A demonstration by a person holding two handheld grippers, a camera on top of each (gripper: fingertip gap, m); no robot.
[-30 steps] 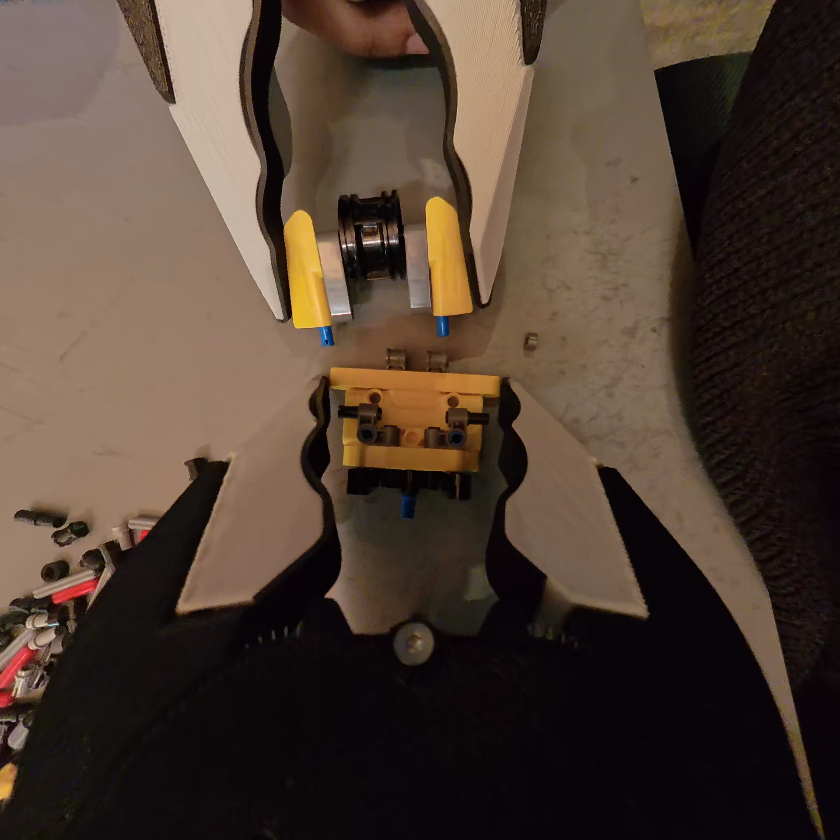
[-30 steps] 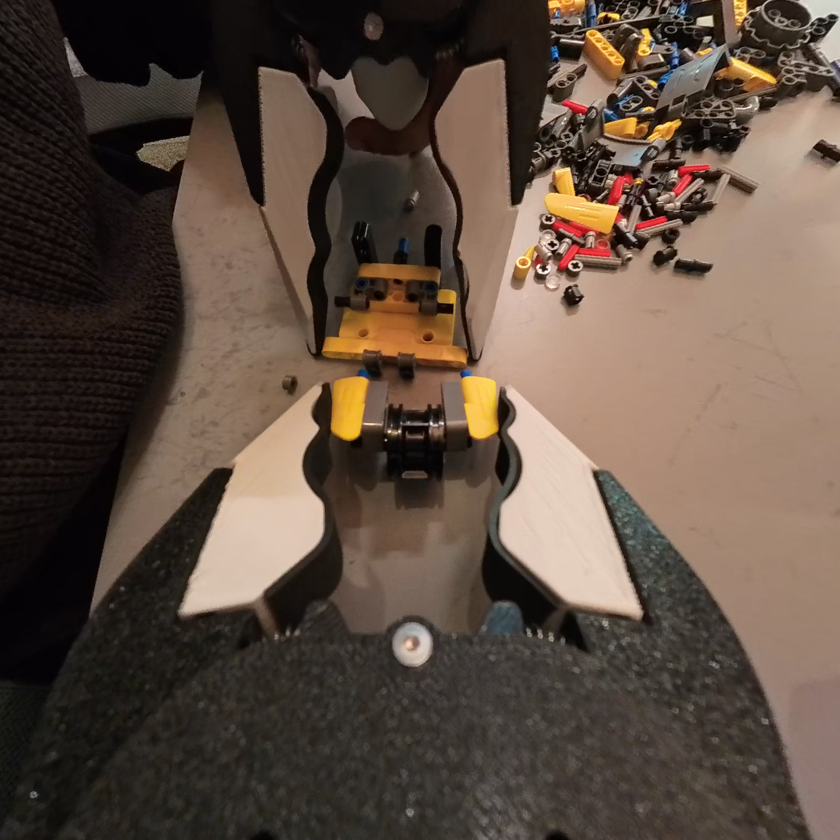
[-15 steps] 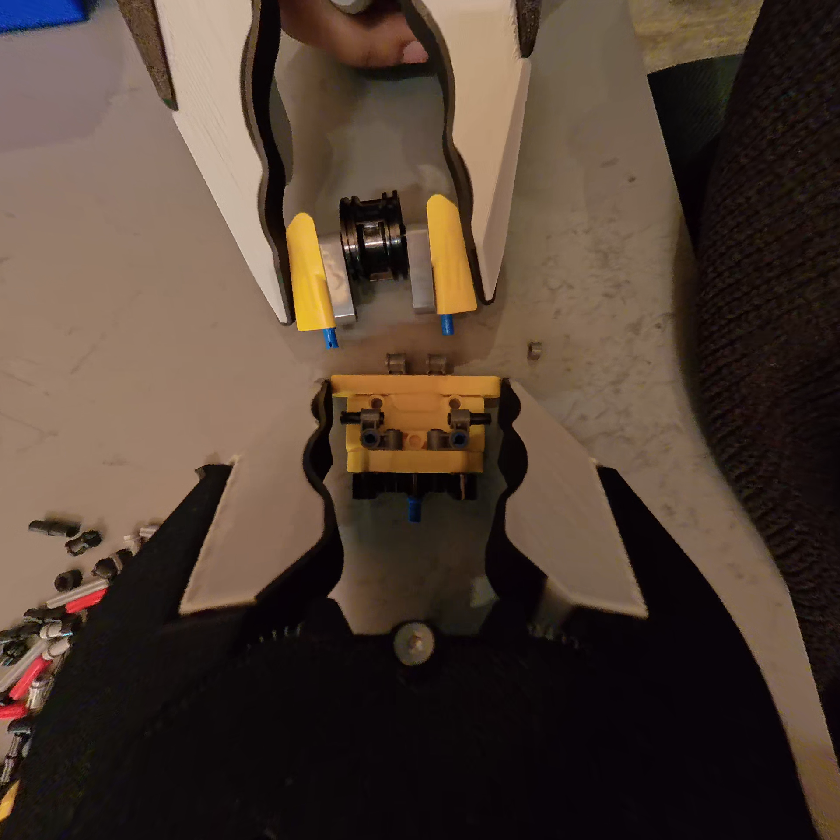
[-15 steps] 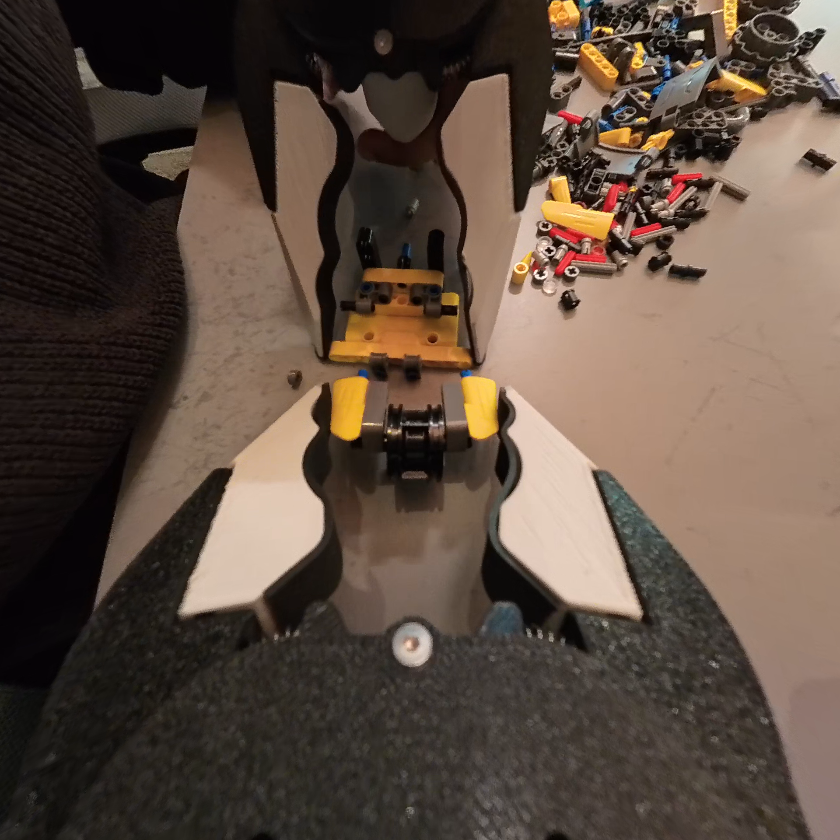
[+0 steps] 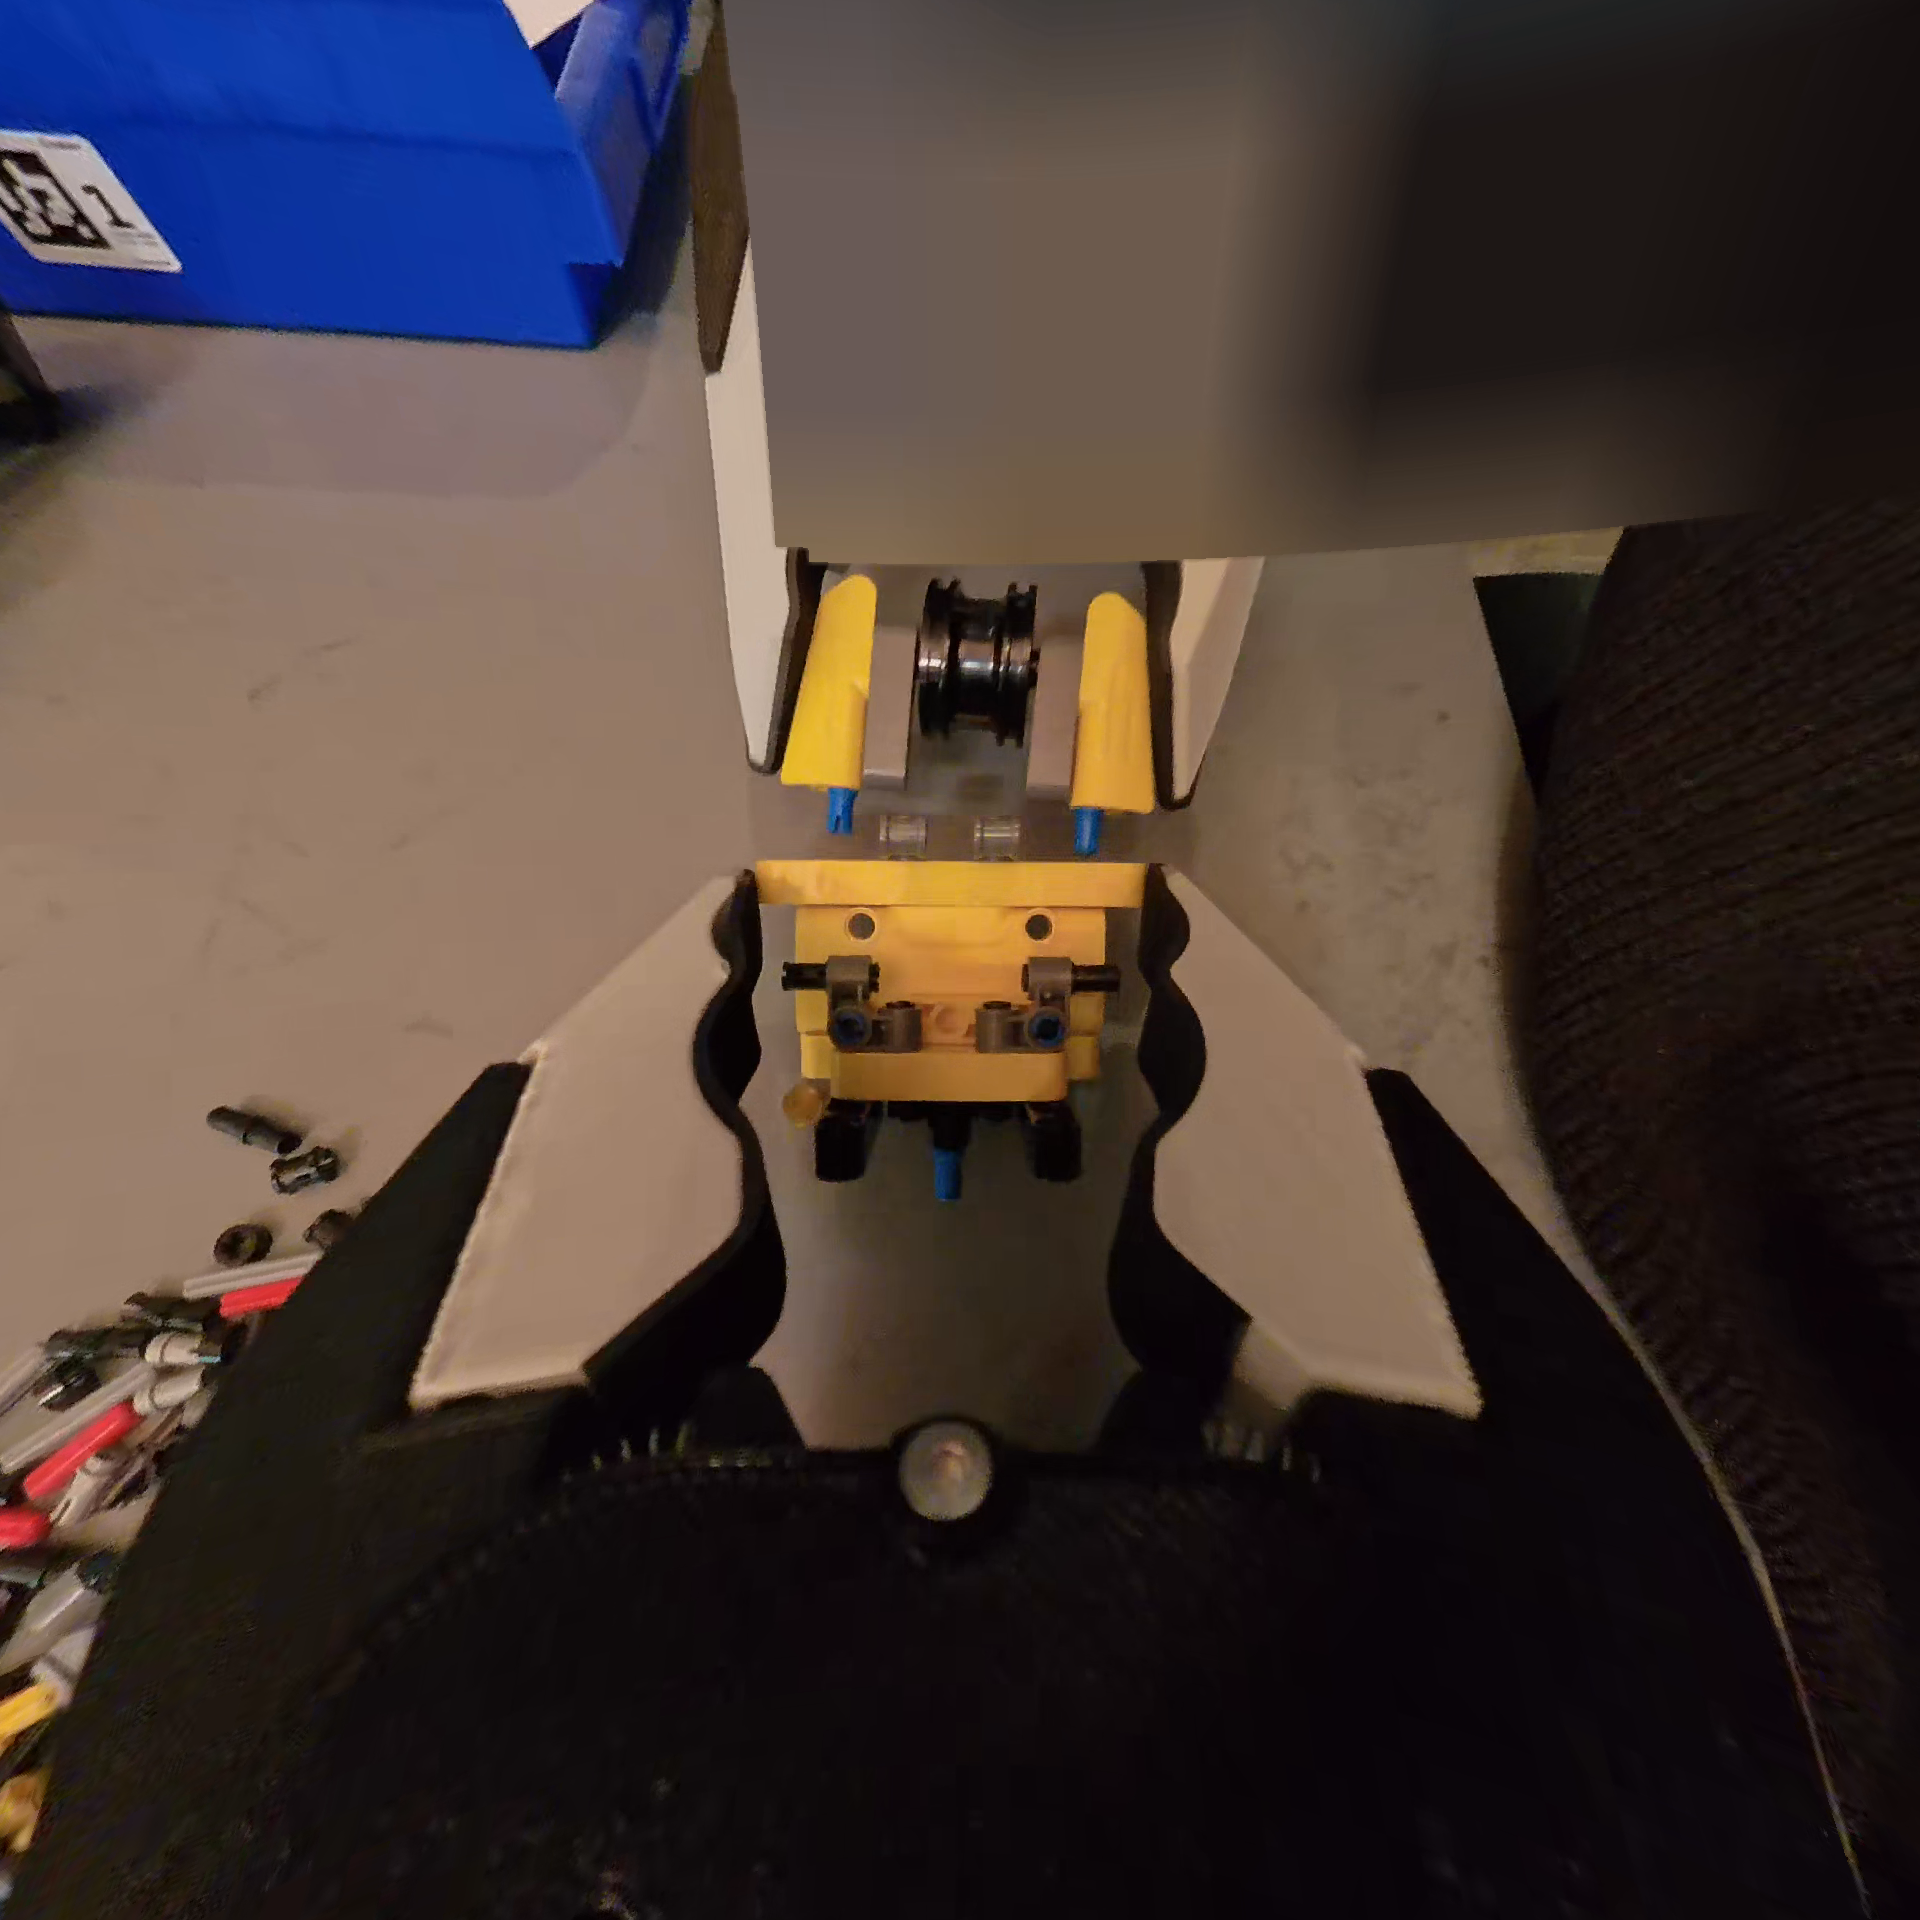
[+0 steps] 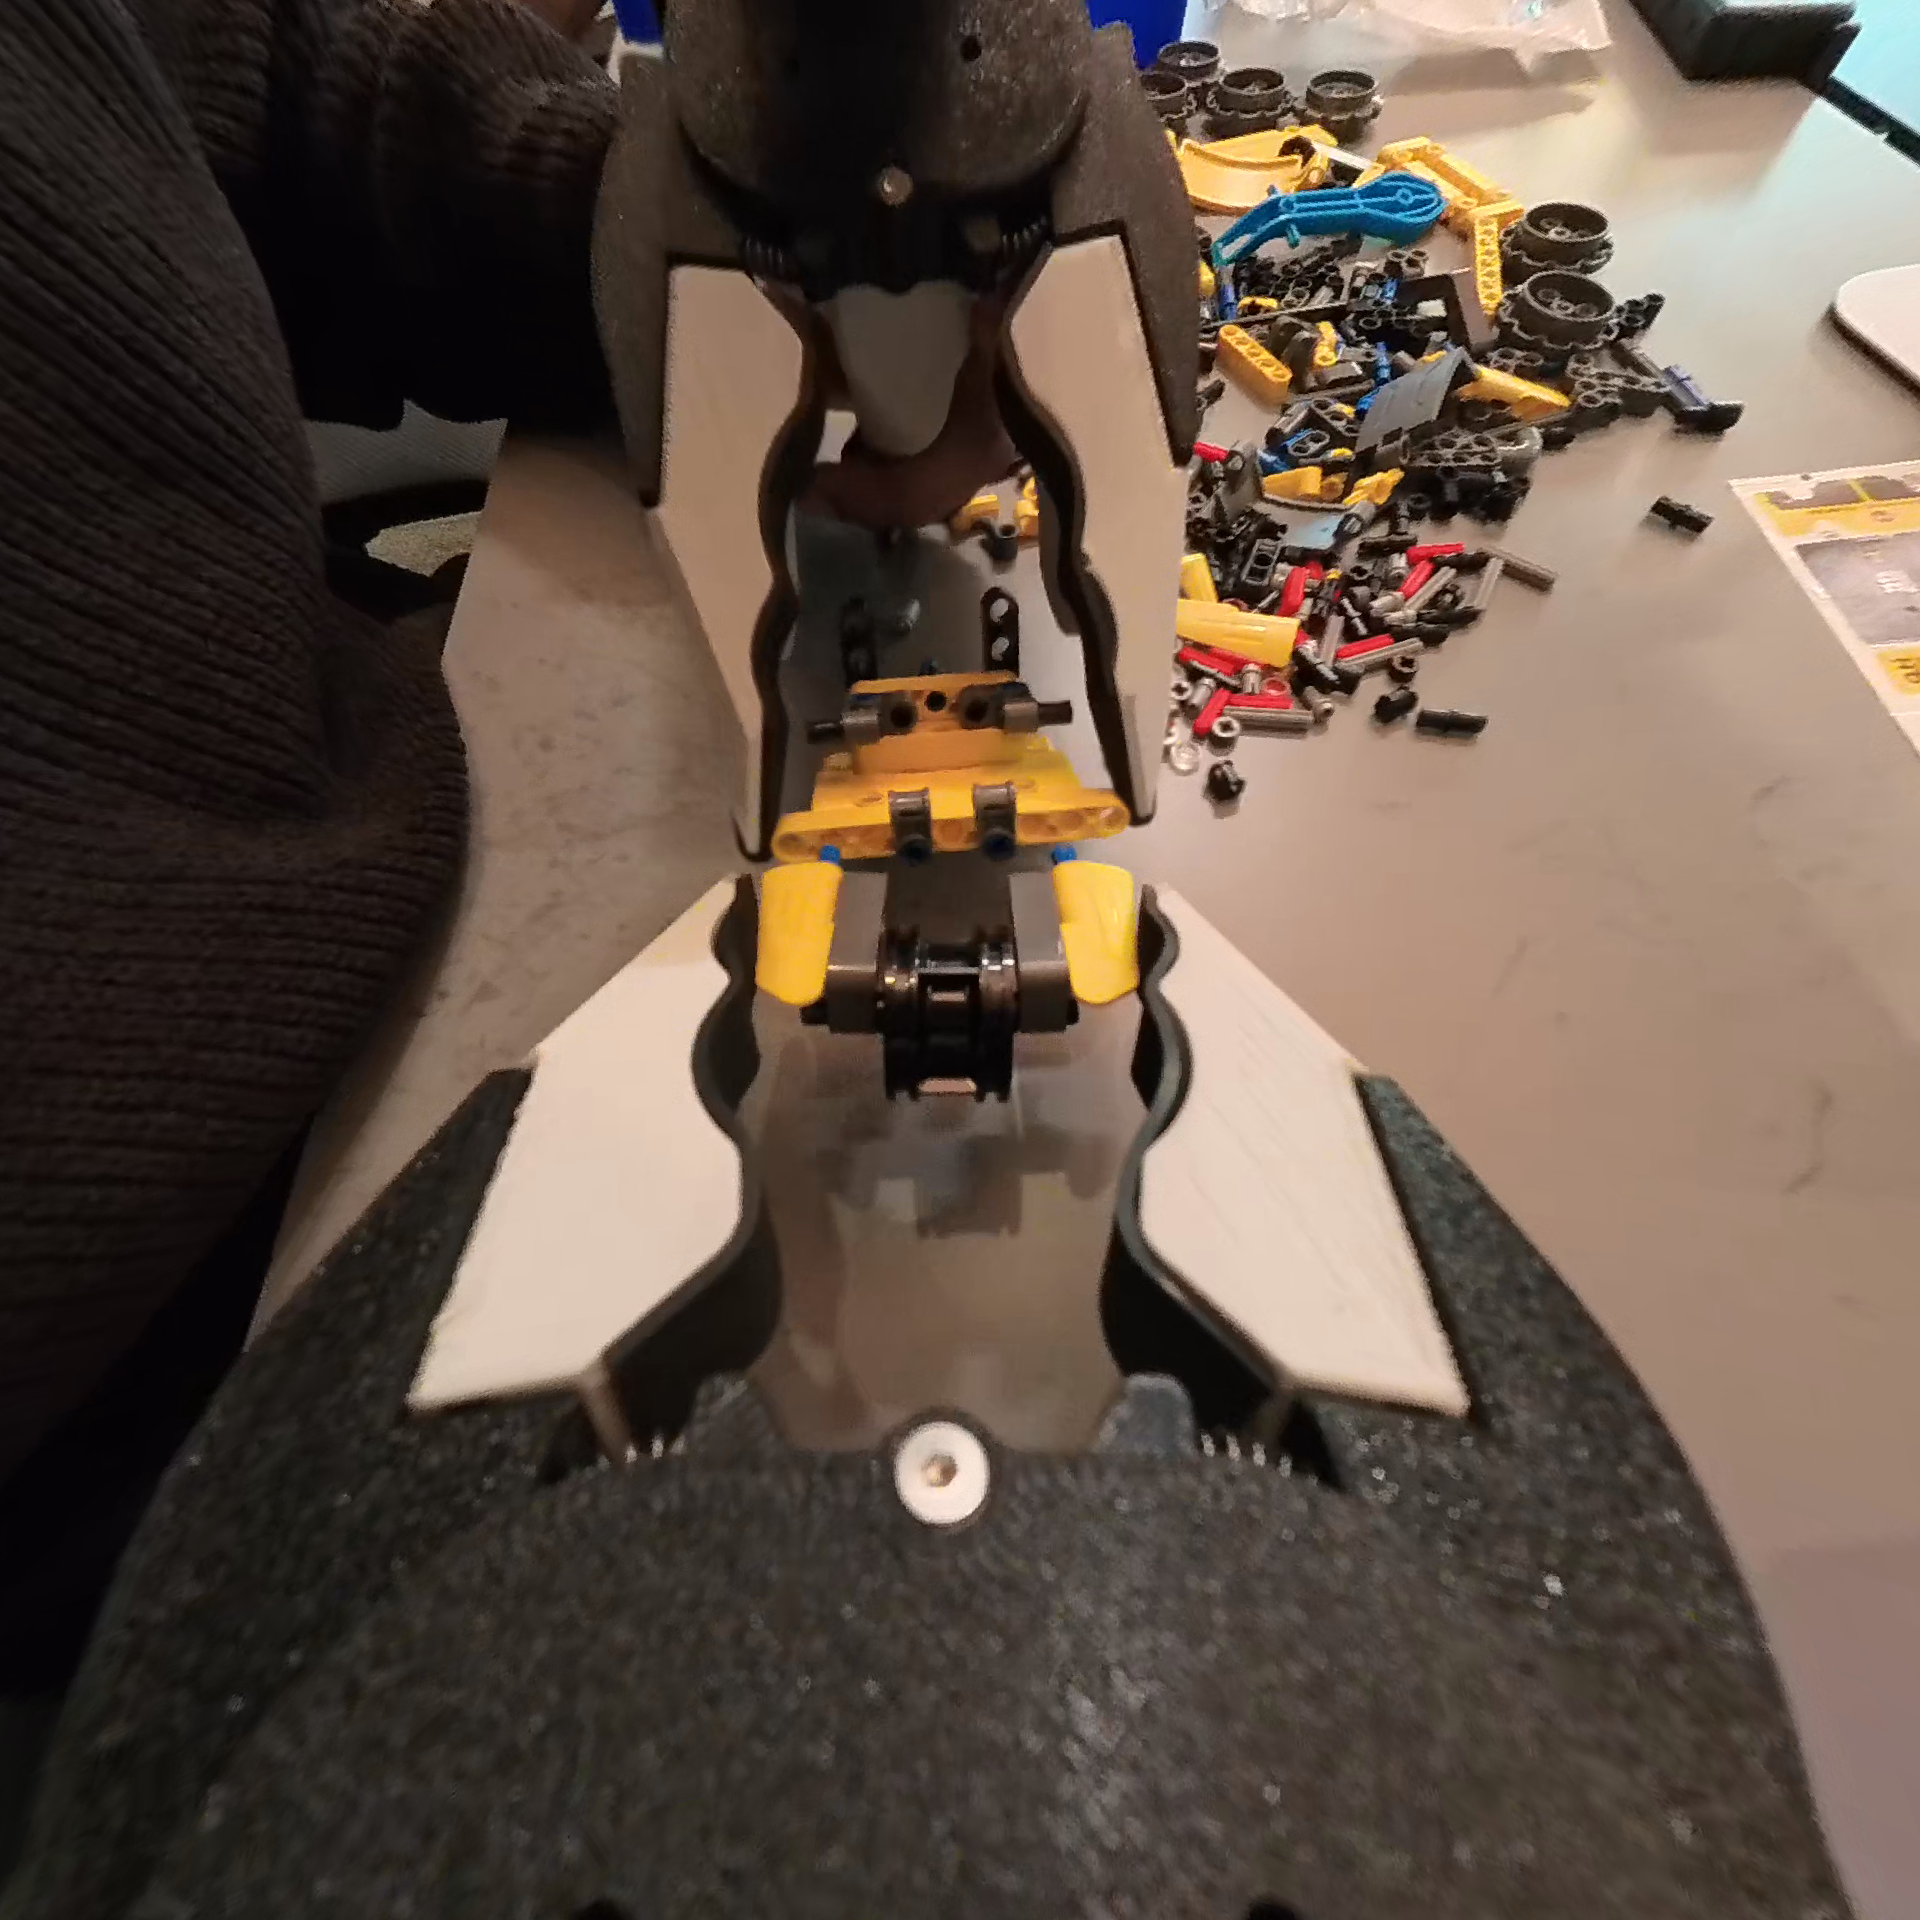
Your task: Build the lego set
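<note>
My left gripper [image 5: 951, 883] is shut on a yellow brick assembly [image 5: 951, 997] with grey connectors and black and blue pins. It is held just above the grey table [image 5: 312, 727]. My right gripper [image 6: 945, 894] is shut on a second assembly [image 6: 945, 977]: a black wheel hub between grey beams and yellow panels. The grippers face each other tip to tip. The hub assembly's two blue pins [image 5: 840, 808] point at the yellow assembly's front beam [image 6: 945, 821] and are very close to it. The right gripper [image 5: 971, 784] and left gripper [image 6: 945, 831] each show in the other's view.
A pile of loose bricks, wheels and pins [image 6: 1403, 468] lies on the table to the right in the right wrist view, with a printed sheet [image 6: 1839, 592] beyond. A blue bin [image 5: 312, 156] stands at the back left. A dark knit sleeve [image 6: 156, 623] runs along the table edge.
The two held assemblies have come closer together, so the gap between the blue pins and the yellow beam has nearly shut. Both views have tilted up, bringing the blue bin and more of the pile into sight.
</note>
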